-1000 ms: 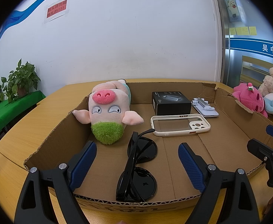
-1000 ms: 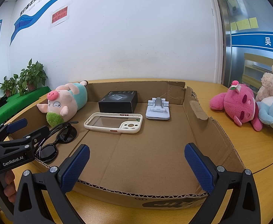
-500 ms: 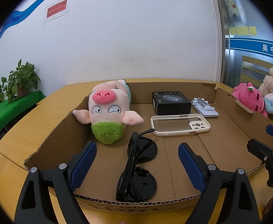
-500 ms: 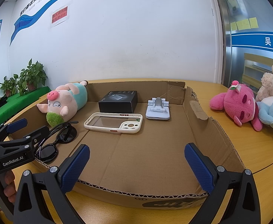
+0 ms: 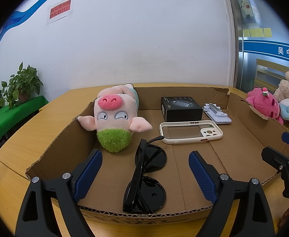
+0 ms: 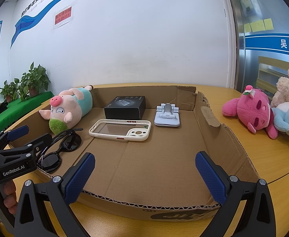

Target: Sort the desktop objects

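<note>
A shallow cardboard tray (image 5: pixel 63 146) (image 6: pixel 231 144) lies on the wooden table. In it are a pink pig plush (image 5: pixel 114 114) (image 6: pixel 69 108), black sunglasses (image 5: pixel 146 177) (image 6: pixel 61 148), a cream phone case (image 5: pixel 191 132) (image 6: pixel 120 130), a black box (image 5: pixel 180 108) (image 6: pixel 124 106) and a pale blue phone stand (image 5: pixel 216 113) (image 6: pixel 167 115). My left gripper (image 5: pixel 145 169) is open and empty, its jaws either side of the sunglasses at the tray's near edge. My right gripper (image 6: pixel 144 169) is open and empty over the tray's bare near part.
A pink plush (image 6: pixel 252 110) (image 5: pixel 262 102), a beige plush (image 6: pixel 288 88) and a light blue plush (image 6: pixel 288 118) lie on the table right of the tray. Potted plants (image 6: pixel 34 81) stand on a green surface at far left. A white wall is behind.
</note>
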